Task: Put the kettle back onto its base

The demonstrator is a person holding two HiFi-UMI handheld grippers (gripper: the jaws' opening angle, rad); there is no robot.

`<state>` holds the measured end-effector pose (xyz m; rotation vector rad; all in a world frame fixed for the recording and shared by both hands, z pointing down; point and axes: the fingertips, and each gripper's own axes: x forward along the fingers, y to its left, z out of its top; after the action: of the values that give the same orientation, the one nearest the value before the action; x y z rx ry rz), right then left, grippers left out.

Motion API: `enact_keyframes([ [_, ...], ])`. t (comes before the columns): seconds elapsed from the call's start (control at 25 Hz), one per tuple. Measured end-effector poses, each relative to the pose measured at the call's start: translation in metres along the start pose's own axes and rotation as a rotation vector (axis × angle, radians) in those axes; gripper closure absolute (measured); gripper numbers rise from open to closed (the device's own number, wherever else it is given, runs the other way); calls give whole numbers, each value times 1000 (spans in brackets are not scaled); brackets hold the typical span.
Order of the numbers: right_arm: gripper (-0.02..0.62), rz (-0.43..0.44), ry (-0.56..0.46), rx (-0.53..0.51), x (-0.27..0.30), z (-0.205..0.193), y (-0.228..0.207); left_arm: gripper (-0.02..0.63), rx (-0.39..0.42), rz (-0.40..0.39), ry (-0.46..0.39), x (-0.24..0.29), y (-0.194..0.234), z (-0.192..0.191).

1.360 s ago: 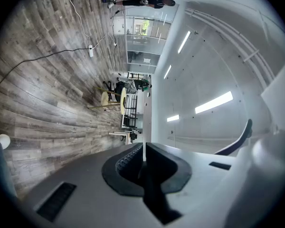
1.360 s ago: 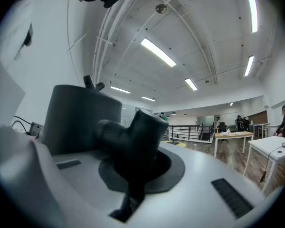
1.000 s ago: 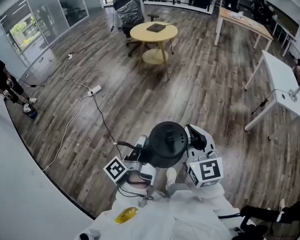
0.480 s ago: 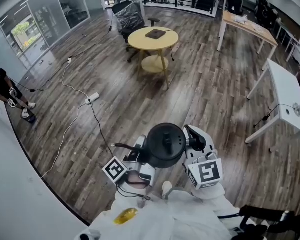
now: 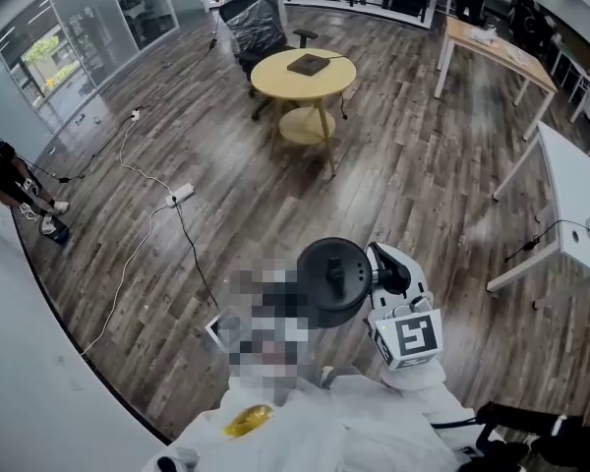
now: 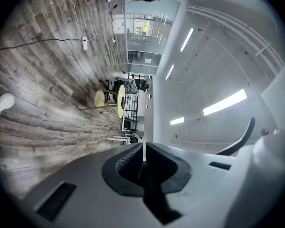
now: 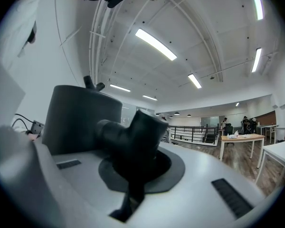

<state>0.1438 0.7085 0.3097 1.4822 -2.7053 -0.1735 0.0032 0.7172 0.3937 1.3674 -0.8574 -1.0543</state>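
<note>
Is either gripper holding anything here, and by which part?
The right gripper is shut on the handle of the black kettle. The left gripper has its fingers together with nothing between them.

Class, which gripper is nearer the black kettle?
Right. The right gripper is shut on the kettle by its handle. The left gripper sits just left of the kettle in the head view, fingers together and empty.

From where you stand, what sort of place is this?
Probably an open office or lab: a round table with an office chair, long desks, and glass walls.
</note>
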Motion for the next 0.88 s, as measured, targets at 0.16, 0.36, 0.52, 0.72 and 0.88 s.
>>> enact_keyframes([
  [0.16, 589, -1, 0, 0, 48, -3, -18, 588, -6, 4, -1, 44, 4, 27],
  [0.36, 589, -10, -22, -18, 121, 1, -28, 586, 6, -20, 11, 101, 2, 80],
  [0.52, 589, -27, -30, -15, 185, 3, -39, 586, 6, -24, 28, 150, 1, 124],
  [0.72, 589, -49, -43, -15, 256, 9, -48, 586, 15, -38, 55, 205, -6, 177],
  [0.88, 589, -65, -35, -18, 301, 3, -56, 586, 7, -33, 69, 241, 3, 209],
])
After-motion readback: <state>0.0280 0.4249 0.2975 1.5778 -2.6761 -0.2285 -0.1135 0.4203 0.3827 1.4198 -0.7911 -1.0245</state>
